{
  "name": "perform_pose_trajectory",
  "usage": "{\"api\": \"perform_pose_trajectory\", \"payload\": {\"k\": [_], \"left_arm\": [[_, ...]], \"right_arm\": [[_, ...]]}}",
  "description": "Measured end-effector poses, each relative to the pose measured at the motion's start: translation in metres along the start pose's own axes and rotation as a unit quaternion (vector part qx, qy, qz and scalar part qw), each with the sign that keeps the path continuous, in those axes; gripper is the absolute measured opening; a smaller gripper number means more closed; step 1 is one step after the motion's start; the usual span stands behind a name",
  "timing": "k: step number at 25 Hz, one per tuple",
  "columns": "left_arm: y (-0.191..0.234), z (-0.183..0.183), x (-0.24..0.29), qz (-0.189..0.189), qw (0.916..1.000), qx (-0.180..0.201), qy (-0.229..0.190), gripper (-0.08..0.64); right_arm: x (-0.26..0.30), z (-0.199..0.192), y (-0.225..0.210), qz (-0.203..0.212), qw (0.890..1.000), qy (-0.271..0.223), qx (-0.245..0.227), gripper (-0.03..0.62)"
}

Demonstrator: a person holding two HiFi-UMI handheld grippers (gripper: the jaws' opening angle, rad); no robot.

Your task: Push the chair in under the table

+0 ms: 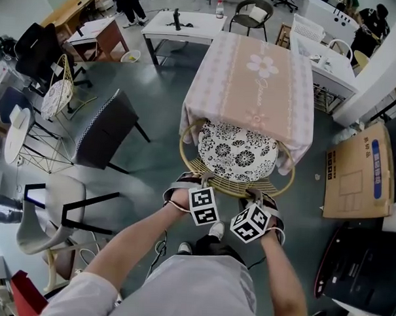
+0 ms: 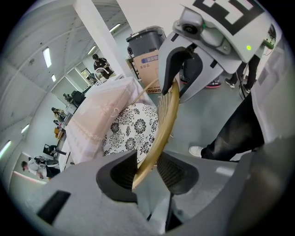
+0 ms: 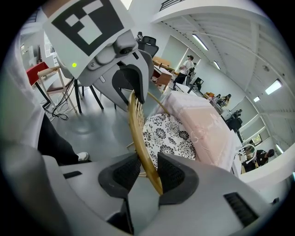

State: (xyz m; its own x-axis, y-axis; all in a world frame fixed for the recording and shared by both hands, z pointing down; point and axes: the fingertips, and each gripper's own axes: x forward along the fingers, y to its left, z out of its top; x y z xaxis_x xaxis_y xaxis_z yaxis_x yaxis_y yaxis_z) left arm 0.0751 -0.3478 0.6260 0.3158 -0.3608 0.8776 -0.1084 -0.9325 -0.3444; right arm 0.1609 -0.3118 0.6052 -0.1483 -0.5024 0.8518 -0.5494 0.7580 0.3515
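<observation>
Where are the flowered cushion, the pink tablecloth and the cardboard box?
flowered cushion (image 1: 237, 152), head view, centre of the pad.
pink tablecloth (image 1: 254, 81), head view, flat top surface.
cardboard box (image 1: 353, 180), head view, broad upper face.

floor (image 1: 160, 164) lay open both sides of your chair (image 1: 237, 152); table (image 1: 254, 78) overhung its seat; cardboard box (image 1: 356, 173) stood well right.
</observation>
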Motion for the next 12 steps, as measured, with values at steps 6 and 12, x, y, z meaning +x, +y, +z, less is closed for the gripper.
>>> {"api": "perform_pose_trajectory", "payload": {"k": [6, 12], "left_arm": [[0.0080, 0.0036, 0.0050, -0.005, 1.0000, 0.005, -0.001, 0.129], [0.0066, 0.0024, 0.0043, -0.005, 0.9999, 0.007, -0.005, 0.129]], "right_arm": [[0.0051, 0.0006, -0.0089, 0.007, 1.000, -0.002, -0.003, 0.103], [0.0052, 0.0008, -0.0078, 0.009, 1.000, -0.011, 0.001, 0.107]]}}
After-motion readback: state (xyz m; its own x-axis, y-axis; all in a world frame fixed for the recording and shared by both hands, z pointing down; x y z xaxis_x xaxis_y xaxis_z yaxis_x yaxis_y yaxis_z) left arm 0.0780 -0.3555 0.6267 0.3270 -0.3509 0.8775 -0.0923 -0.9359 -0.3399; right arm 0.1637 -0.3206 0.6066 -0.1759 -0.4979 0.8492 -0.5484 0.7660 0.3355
